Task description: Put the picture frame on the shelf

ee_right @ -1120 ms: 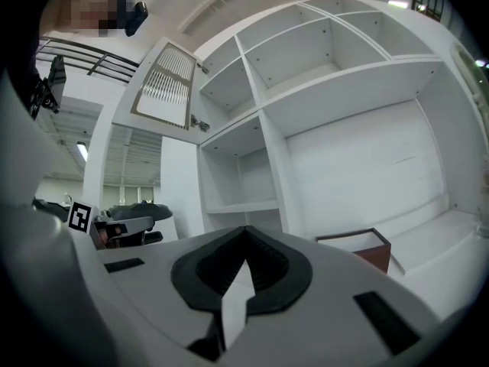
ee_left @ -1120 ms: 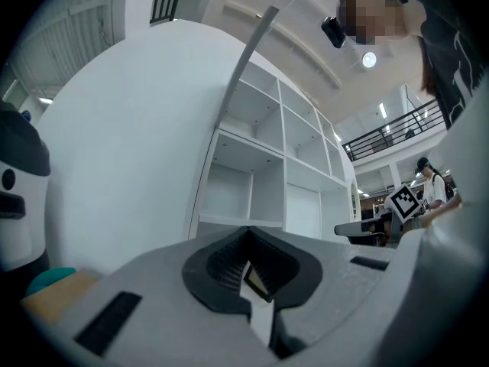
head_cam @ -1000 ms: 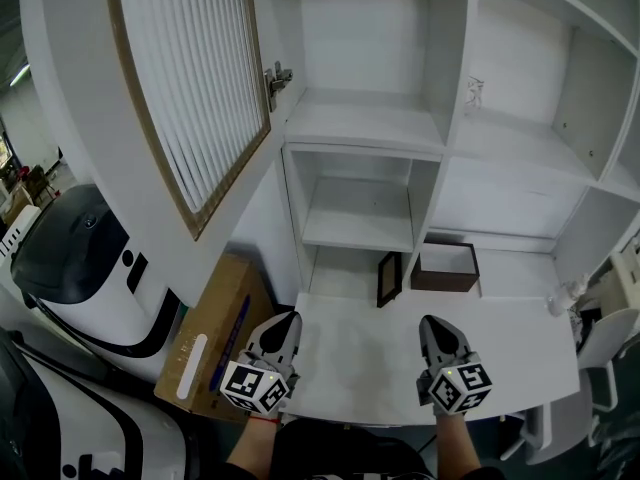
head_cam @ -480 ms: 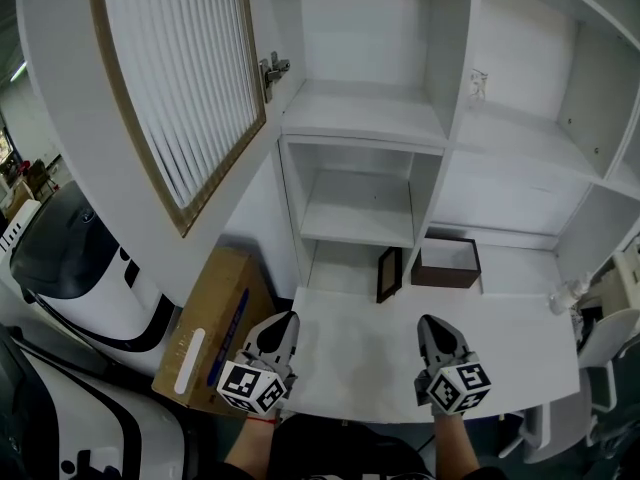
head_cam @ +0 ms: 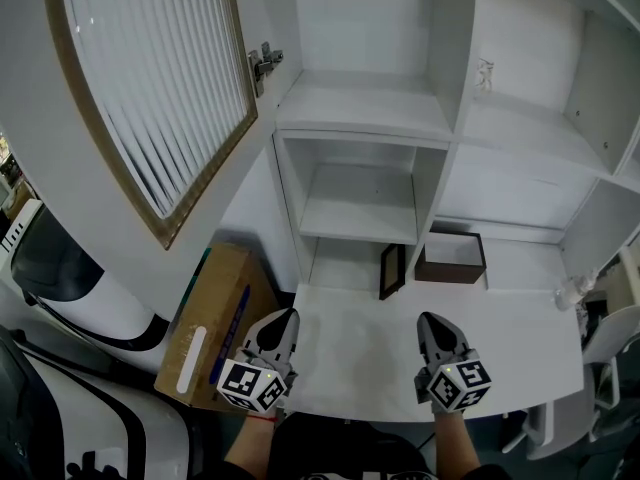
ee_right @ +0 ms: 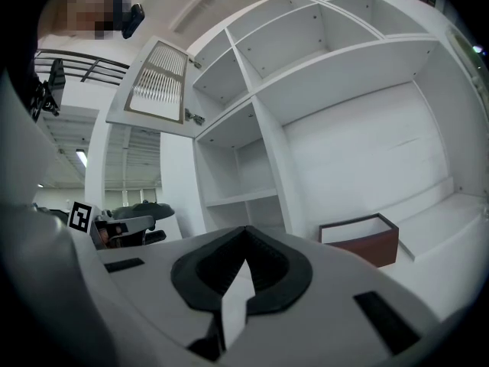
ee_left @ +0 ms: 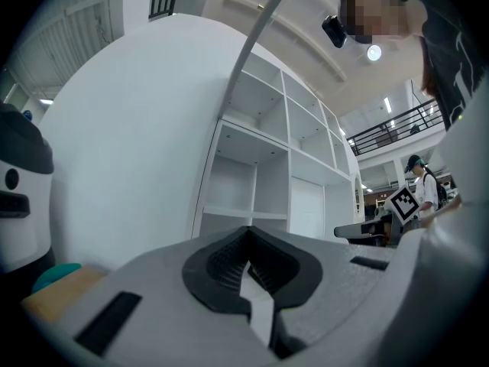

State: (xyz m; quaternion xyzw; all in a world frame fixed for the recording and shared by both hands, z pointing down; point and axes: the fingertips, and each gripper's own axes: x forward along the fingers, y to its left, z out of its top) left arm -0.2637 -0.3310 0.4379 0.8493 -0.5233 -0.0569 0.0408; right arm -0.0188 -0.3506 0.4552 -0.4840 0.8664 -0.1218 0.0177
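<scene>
Shelving unit (head_cam: pixel 440 118), white, with open compartments, fills the upper part of the head view. All of its higher compartments visible here hold nothing. A white cabinet door with a slatted panel and light wooden trim (head_cam: pixel 150 98) stands swung open at its left. Below the shelves a white tabletop (head_cam: pixel 350 358) runs across the lower centre. A rounded white-and-black machine housing (head_cam: pixel 70 278) sits at far left, and a flat brown cardboard box (head_cam: pixel 215 313) lies between it and the tabletop edge.

An open-topped dark brown wooden box (head_cam: pixel 452 258) rests at the back of the tabletop, under the lowest shelf on the right side. The left hand-held gripper (head_cam: pixel 285 316) and the right hand-held gripper (head_cam: pixel 432 320) are held level over the near edge of the tabletop, well apart from each other. Both are clenched with nothing between the pads.

The small dark rectangular picture frame (head_cam: pixel 392 270) stands upright at the back of the tabletop, just left of the brown box; contact between them cannot be determined. It is on no shelf, and neither gripper touches it.
</scene>
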